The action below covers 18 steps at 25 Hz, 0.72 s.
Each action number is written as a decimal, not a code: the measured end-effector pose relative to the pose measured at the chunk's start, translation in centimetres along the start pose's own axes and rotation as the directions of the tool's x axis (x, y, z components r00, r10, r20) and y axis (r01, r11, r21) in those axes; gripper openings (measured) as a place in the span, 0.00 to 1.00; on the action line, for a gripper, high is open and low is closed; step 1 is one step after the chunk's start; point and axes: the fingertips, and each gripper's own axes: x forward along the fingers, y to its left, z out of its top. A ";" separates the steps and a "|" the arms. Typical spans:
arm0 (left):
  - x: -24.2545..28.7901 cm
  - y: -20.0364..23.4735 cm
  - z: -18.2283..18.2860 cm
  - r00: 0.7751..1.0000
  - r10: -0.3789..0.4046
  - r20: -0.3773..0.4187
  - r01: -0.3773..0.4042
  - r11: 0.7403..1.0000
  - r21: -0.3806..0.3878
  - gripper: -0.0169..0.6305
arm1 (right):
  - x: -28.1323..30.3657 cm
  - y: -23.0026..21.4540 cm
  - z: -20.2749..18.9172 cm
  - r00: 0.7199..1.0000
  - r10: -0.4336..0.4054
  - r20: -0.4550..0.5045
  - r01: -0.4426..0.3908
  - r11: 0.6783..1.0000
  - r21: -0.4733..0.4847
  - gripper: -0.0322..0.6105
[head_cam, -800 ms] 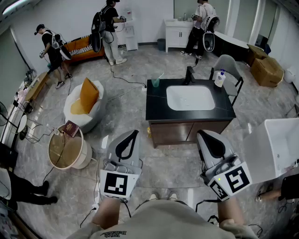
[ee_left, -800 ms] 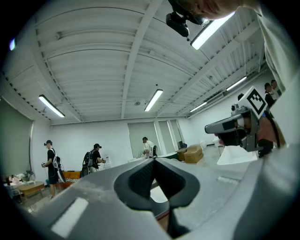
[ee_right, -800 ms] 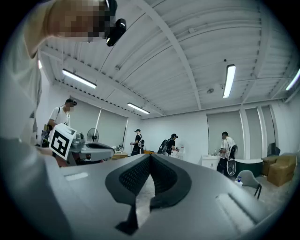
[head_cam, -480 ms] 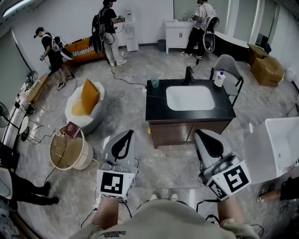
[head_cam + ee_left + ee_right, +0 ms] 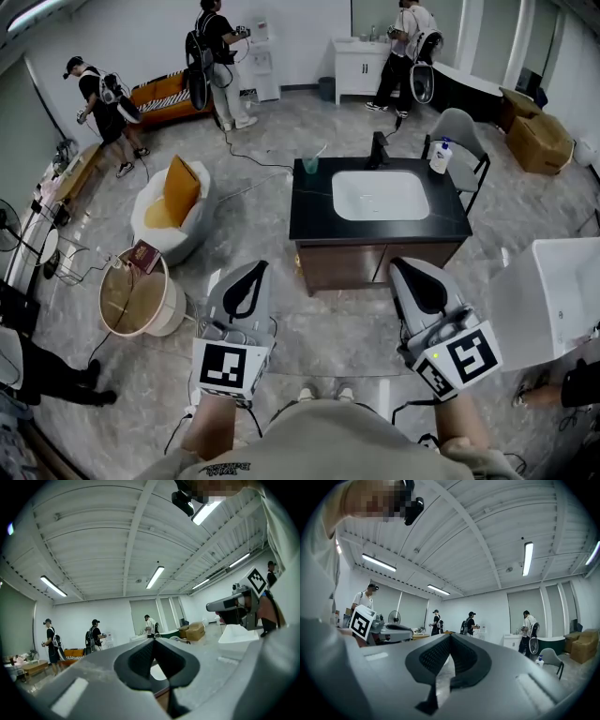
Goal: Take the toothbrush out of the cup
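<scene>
A green cup (image 5: 310, 165) with a toothbrush sticking out of it stands at the far left corner of the black vanity counter (image 5: 314, 216), which has a white sink (image 5: 382, 196) in it. A faucet (image 5: 379, 150) and a soap bottle (image 5: 441, 157) stand along its back edge. My left gripper (image 5: 268, 266) and right gripper (image 5: 399, 266) hover over the floor in front of the vanity, well short of the cup. Both are shut and hold nothing; the left gripper view (image 5: 153, 641) and right gripper view (image 5: 450, 636) show the jaw tips meeting.
A round wooden side table (image 5: 139, 302) and a white beanbag with an orange cushion (image 5: 169, 211) are at the left. A white tub (image 5: 553, 286) is at the right, a grey chair (image 5: 457, 131) behind the vanity. Several people stand along the back wall.
Both grippers stay almost where they were; the left one has drifted slightly left. The people at the back have shifted a little.
</scene>
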 end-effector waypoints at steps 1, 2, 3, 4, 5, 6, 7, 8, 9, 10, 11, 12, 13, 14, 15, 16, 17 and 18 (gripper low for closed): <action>0.1 -0.2 0.0 1.000 0.002 -0.005 -0.002 1.000 -0.006 0.03 | 0.0 -0.2 -0.1 1.000 -0.001 -0.002 0.001 1.000 0.003 0.05; 0.1 -0.4 0.1 1.000 0.003 -0.008 -0.003 1.000 -0.009 0.03 | -0.1 -0.4 0.0 1.000 -0.003 0.000 0.003 1.000 0.006 0.05; 0.2 -0.5 0.2 1.000 0.002 -0.009 -0.002 1.000 -0.004 0.03 | -0.1 -0.7 0.1 1.000 -0.009 0.006 0.009 1.000 0.008 0.05; 0.3 -0.7 0.2 1.000 -0.001 -0.010 0.001 1.000 0.004 0.03 | -0.2 -1.1 0.4 1.000 -0.019 0.018 0.019 1.000 0.012 0.05; 0.4 -0.8 0.3 1.000 -0.003 -0.010 0.003 1.000 0.009 0.03 | -0.4 -1.4 0.7 0.999 -0.030 0.033 0.030 0.999 0.015 0.06; 0.5 -1.0 0.4 1.000 -0.004 -0.010 0.004 1.000 0.010 0.03 | -0.5 -1.8 1.0 0.998 -0.040 0.045 0.039 0.999 0.017 0.16; 0.6 -1.1 0.5 1.000 -0.003 -0.011 0.003 1.000 0.010 0.03 | -0.6 -2.1 1.2 0.998 -0.045 0.052 0.044 0.999 0.018 0.26; 0.7 -1.2 0.6 1.000 0.000 -0.013 0.000 1.000 0.009 0.03 | -0.7 -2.4 1.3 0.997 -0.047 0.056 0.046 0.999 0.020 0.28; 0.9 -1.4 0.6 1.000 0.004 -0.015 -0.004 1.000 0.009 0.03 | -0.8 -2.7 1.3 0.997 -0.046 0.057 0.045 0.999 0.024 0.28; 1.0 -1.6 0.7 1.000 0.006 -0.016 -0.006 1.000 0.010 0.03 | -0.9 -3.0 1.2 0.997 -0.044 0.056 0.042 0.999 0.028 0.28; 1.2 -1.8 0.7 1.000 0.008 -0.015 -0.008 1.000 0.012 0.03 | -1.1 -3.3 1.1 0.998 -0.041 0.054 0.040 0.999 0.030 0.28; 1.4 -2.0 0.8 1.000 0.009 -0.014 -0.009 1.000 0.014 0.03 | -1.2 -3.6 0.9 0.998 -0.039 0.051 0.037 0.999 0.031 0.28; 1.6 -2.2 0.8 1.000 0.011 -0.013 -0.011 1.000 0.016 0.03 | -1.3 -3.8 0.7 0.998 -0.037 0.050 0.036 0.999 0.031 0.28; 1.8 -2.4 0.9 1.000 0.014 -0.014 -0.014 1.000 0.017 0.03 | -1.4 -4.1 0.6 0.998 -0.036 0.049 0.035 0.999 0.032 0.28; 2.0 -2.7 1.0 1.000 0.017 -0.016 -0.016 1.000 0.017 0.03 | -1.6 -4.4 0.5 0.998 -0.036 0.048 0.034 0.999 0.032 0.28; 2.2 -3.0 1.0 1.000 0.018 -0.016 -0.018 1.000 0.017 0.03 | -1.8 -4.8 0.4 0.998 -0.037 0.046 0.035 0.999 0.032 0.28; 2.5 -3.4 1.0 1.000 0.017 -0.016 -0.017 1.000 0.018 0.03 | -2.2 -5.2 0.3 0.998 -0.038 0.044 0.037 0.999 0.032 0.28; 2.7 -3.8 1.0 1.000 0.016 -0.017 -0.015 1.000 0.019 0.03 | -2.5 -5.5 0.1 0.998 -0.040 0.043 0.039 0.999 0.034 0.28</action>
